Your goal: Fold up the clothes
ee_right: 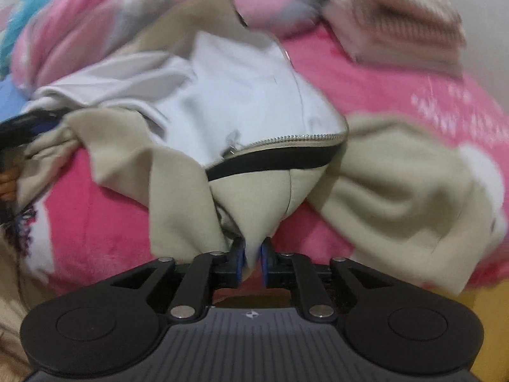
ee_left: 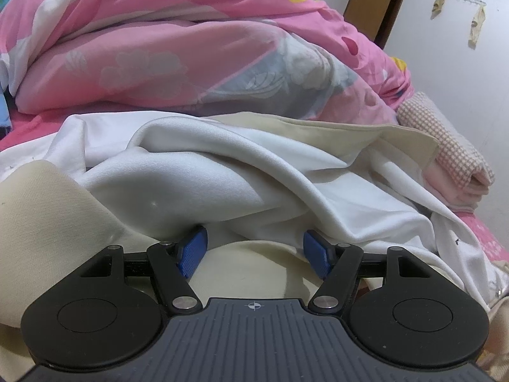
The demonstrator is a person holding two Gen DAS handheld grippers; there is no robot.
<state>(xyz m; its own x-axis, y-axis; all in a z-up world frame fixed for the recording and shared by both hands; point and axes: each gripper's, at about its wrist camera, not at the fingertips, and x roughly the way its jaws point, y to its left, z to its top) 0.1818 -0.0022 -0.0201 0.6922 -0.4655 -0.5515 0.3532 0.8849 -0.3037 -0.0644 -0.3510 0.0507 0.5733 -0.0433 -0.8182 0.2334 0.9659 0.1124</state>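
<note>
On the pink bed, the cream-and-white zip jacket lay half spread, its lining up and the zipper running across the middle. The right gripper was pinched on a tip of the cream fabric at the near edge, its blue pads nearly together with a thin fold of cloth between them. That was a slender bite, and the view was smeared with motion; I judged a quick pull could slide the cloth straight out of the pads.

The left gripper sat with its jaws spread wide, the white folds of the jacket bunched around and over the fingertips, gripping nothing that I could see. With one side unheld, a tug from the right would likely drag the whole garment sideways rather than flatten it, and the loose sleeve on the right could trail and crease under the body.

The pink quilt heaped just behind, and the folded checked blanket beside it, left little room; the far hem might ride up onto the quilt. The zipper teeth could also snag the lining.
</note>
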